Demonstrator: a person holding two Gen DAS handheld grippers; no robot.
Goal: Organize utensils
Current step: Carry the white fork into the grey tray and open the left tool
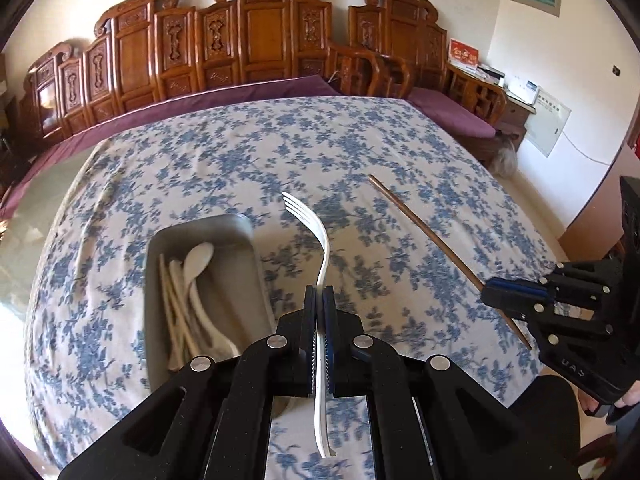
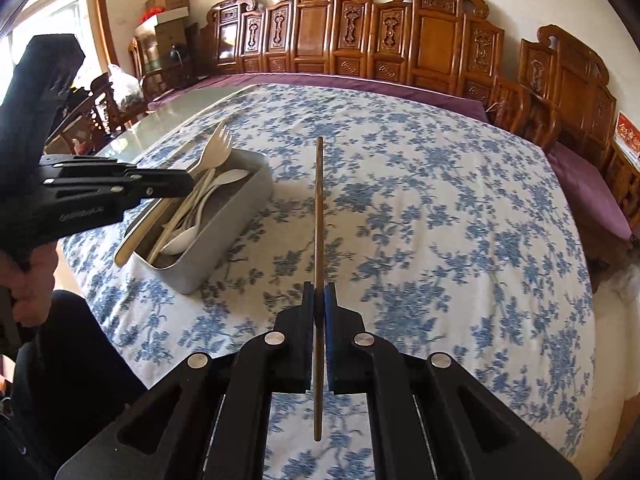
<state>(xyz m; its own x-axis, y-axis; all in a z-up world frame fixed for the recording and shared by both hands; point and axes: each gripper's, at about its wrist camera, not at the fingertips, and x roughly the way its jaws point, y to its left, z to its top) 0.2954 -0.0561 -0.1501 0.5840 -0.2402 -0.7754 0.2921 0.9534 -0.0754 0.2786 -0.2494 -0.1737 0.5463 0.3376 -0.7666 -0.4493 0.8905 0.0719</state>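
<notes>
Two grippers, both loaded. Left of my left gripper: rounded grey metal tray on the floral cloth, holding smooth white plastic spoons. Left gripper clamps a curved white plastic fork by its handle. My right gripper pinches a slim brown wooden chopstick, pointing forward.

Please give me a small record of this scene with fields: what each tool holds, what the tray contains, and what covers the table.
left tool: shut on the white fork, tines pointing away, above the table
right tool: shut on the brown chopstick
tray: grey, on the left part of the table; holds white spoons and pale sticks
fork versus tray: fork not in the tray yet, held beside it
table cover: cloth, white with blue flowers
</notes>
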